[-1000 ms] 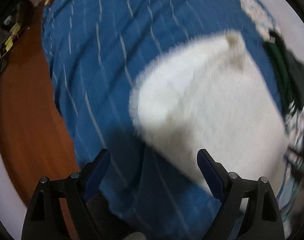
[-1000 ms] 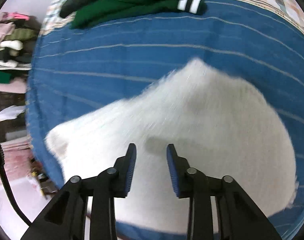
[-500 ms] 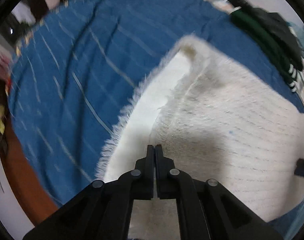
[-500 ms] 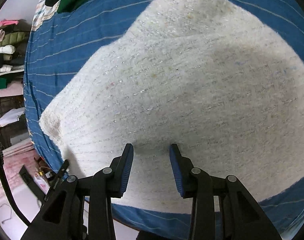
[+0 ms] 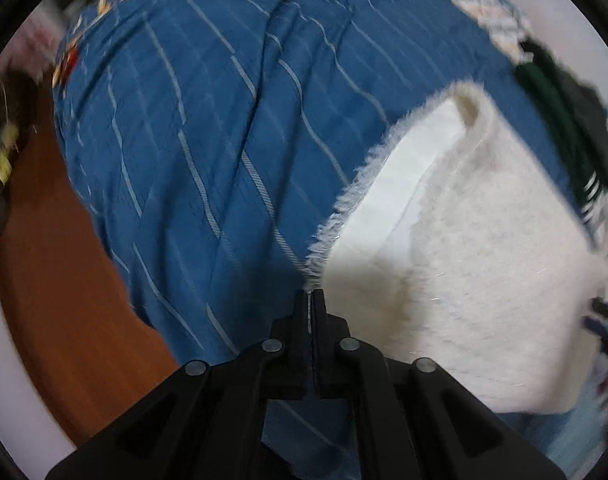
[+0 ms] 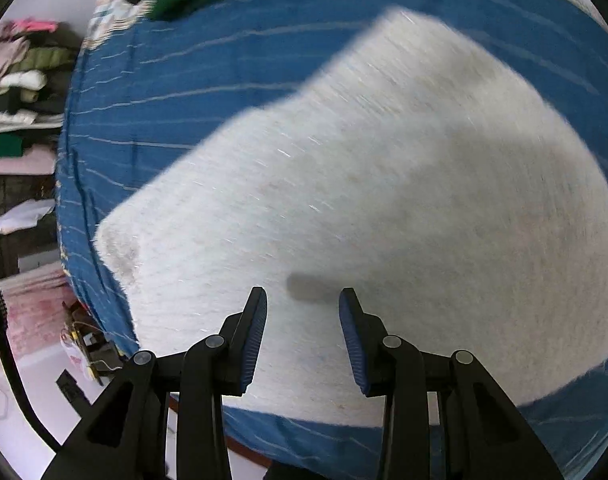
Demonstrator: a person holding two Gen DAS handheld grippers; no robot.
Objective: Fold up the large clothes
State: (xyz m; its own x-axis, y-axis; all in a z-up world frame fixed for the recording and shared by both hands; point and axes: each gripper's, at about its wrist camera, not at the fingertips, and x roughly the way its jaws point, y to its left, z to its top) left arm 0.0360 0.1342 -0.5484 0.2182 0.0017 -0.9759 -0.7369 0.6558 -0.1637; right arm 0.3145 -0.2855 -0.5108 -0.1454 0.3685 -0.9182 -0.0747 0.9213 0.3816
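Lying folded on the blue cover (image 5: 208, 152), white sweater (image 5: 484, 264) with its fringed edge toward the left. Pinching that fringe at the near corner, left gripper (image 5: 311, 300) fully closed; risking slipping off those thin threads. Hovering wide apart over the knit, right gripper (image 6: 302, 304); possibly snagging.
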